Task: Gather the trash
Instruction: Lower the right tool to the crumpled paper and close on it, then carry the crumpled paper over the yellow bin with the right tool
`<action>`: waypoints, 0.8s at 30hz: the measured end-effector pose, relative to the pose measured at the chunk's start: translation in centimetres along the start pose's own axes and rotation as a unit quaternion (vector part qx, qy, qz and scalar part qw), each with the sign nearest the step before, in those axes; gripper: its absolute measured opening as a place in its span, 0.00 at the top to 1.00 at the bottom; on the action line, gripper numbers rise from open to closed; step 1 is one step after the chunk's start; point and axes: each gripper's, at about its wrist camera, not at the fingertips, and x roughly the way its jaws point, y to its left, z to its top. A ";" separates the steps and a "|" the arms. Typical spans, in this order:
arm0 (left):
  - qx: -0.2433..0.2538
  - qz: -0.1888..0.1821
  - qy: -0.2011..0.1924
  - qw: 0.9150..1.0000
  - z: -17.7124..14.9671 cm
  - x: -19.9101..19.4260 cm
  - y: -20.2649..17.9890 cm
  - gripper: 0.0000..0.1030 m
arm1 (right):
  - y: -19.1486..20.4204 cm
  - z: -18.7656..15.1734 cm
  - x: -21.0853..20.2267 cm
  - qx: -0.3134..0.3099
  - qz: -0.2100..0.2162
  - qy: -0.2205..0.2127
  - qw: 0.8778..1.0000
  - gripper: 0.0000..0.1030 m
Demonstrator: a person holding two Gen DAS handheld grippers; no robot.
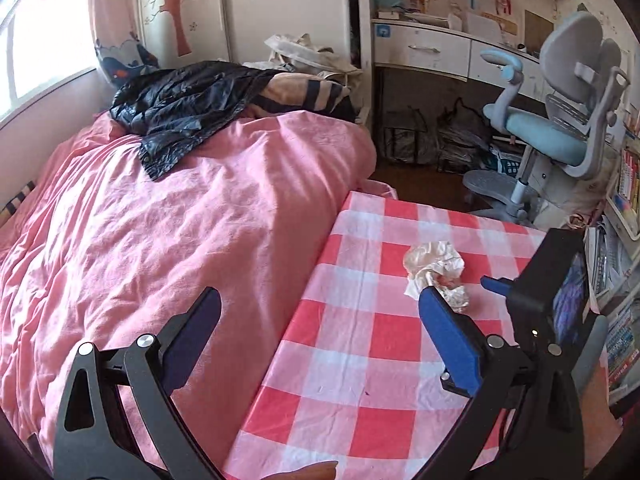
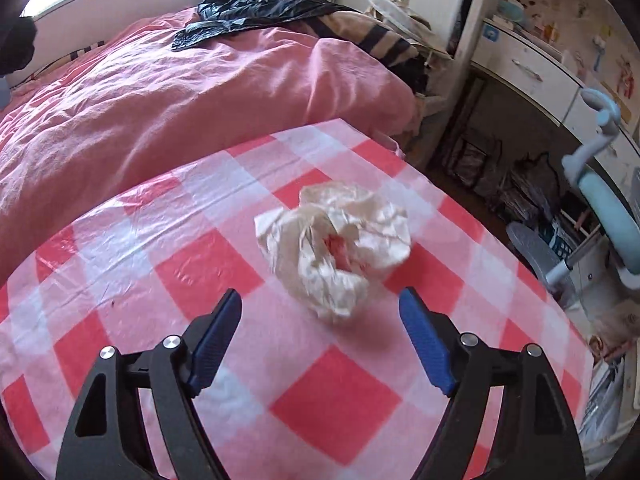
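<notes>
A crumpled white paper wad (image 2: pixel 336 248) with a red smear inside lies on the red-and-white checked tablecloth (image 2: pixel 160 280). My right gripper (image 2: pixel 320 297) hovers just short of it, open, with nothing between its blue pads. In the left wrist view the same wad (image 1: pixel 434 266) sits ahead and to the right of my left gripper (image 1: pixel 320 296), which stands wide open and empty over the table's left edge. The right gripper's black body (image 1: pixel 552 292) shows beside the wad. A black plastic trash bag (image 1: pixel 188 108) lies spread on the bed, far from both grippers.
A bed with a pink duvet (image 1: pixel 160 220) adjoins the table on the left. Beyond the table are a blue-grey desk chair (image 1: pixel 560 120), a white desk with drawers (image 1: pixel 432 52), dark bags under it (image 1: pixel 440 140), and bookshelves (image 1: pixel 628 184) at the right.
</notes>
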 end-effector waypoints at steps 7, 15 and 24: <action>0.015 0.001 0.011 1.000 -0.1 0.8 -0.8 0.07 | 0.3 0.1 1.1 -0.019 0.013 0.002 1.000 0.77; 0.101 -0.033 -0.004 0.994 -1.9 -2.1 -6.8 0.07 | -1.9 -7.5 -11.9 0.027 -0.025 -0.035 0.999 0.79; 0.166 -0.096 -0.009 0.981 -5.3 -5.4 -13.9 0.07 | -7.6 -25.4 -25.2 0.176 -0.151 0.041 0.972 0.79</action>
